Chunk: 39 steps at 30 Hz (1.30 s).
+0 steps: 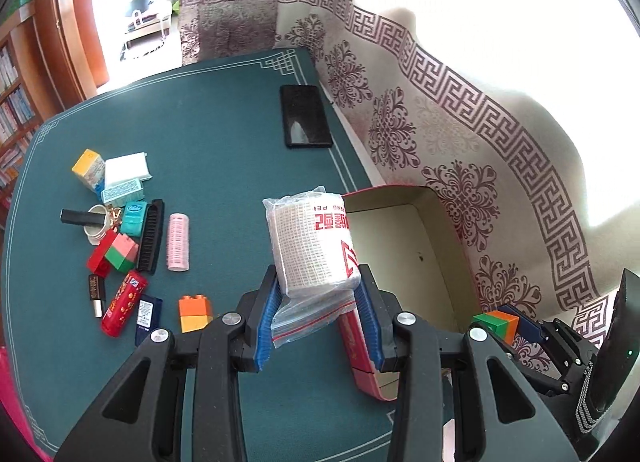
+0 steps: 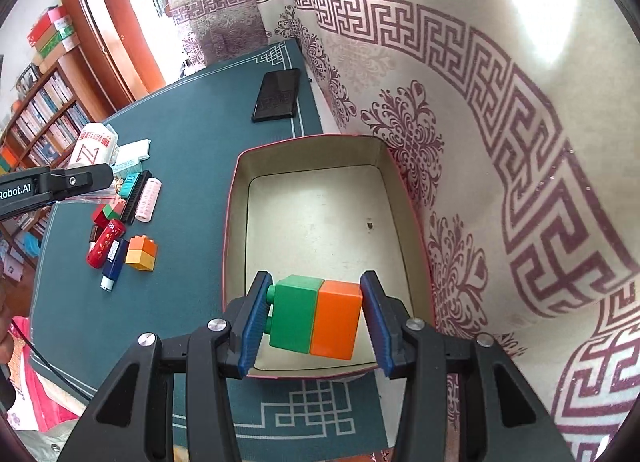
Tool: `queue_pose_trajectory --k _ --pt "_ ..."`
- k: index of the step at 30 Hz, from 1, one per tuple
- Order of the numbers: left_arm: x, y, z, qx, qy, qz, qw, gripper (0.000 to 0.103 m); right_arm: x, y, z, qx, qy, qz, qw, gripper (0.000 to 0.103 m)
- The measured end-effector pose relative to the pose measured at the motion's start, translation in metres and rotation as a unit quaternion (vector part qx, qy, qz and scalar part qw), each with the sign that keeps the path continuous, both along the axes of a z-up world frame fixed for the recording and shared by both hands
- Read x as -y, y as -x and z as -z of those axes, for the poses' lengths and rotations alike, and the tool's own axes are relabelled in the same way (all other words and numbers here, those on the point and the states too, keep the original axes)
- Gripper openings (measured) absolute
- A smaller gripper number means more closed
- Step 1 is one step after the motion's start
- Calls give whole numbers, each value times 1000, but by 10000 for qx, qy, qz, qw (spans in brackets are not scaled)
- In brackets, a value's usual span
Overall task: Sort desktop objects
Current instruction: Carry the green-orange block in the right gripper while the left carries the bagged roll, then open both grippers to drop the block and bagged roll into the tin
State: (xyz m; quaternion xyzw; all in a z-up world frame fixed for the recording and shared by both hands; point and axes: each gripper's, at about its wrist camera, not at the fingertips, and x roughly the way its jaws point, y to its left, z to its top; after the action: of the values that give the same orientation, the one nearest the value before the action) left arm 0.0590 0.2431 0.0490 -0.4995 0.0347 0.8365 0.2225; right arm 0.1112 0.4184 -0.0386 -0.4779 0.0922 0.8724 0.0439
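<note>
Standing at the green table mat point(image 1: 224, 134) and reading the scene from left to right: a cluster of unsorted small items, among them a pink hair roller point(image 1: 178, 236), a black comb point(image 1: 152, 236) and an orange-and-yellow brick point(image 1: 195, 313), lies at the left of the mat, well apart from the box. Next comes the left gripper point(image 1: 320, 302), its blue pads clamped on a bagged gauze roll point(image 1: 314, 244), which stands roughly upright between the fingers with the bag's sealed end hanging below. The open red-rimmed box point(image 2: 234, 198) lies just to the right of this roll, its long axis running away from the person toward a black phone point(image 2: 278, 96) at the far edge. Furthest right, the right gripper point(image 2: 314, 316) is closed on a green-and-orange brick point(image 2: 316, 316), held sideways with the studs against the left pad. That brick hangs directly over the near end of the box's bare floor, so the right hand is judged the nearer of the two to a drop. The left load, in my judgement, must first cross the box's left wall.
</note>
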Motion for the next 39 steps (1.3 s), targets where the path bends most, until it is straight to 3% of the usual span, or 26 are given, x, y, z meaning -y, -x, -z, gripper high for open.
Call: queue_pose_trajectory --k 10,13,16,29,39 --pt "-55 -14 -8 -34 -34 504 9987 42 -13 -7 -11 -248 -128 -123 9995 51" --pt "-61 -15 -6 58 -82 514 9986 55 -16 -7 -11 -264 -81 -121 9995 63" --pt "-63 -17 -7 41 -105 557 9984 61 -17 -7 -11 -277 -73 -130 9995 64" --pt "-41 -17 -4 22 50 294 9996 62 -11 -3 -9 -237 0 -190 9995 65" --pt "6 -10 4 121 109 -169 9997 62 15 6 -6 -187 15 -439 9989 69"
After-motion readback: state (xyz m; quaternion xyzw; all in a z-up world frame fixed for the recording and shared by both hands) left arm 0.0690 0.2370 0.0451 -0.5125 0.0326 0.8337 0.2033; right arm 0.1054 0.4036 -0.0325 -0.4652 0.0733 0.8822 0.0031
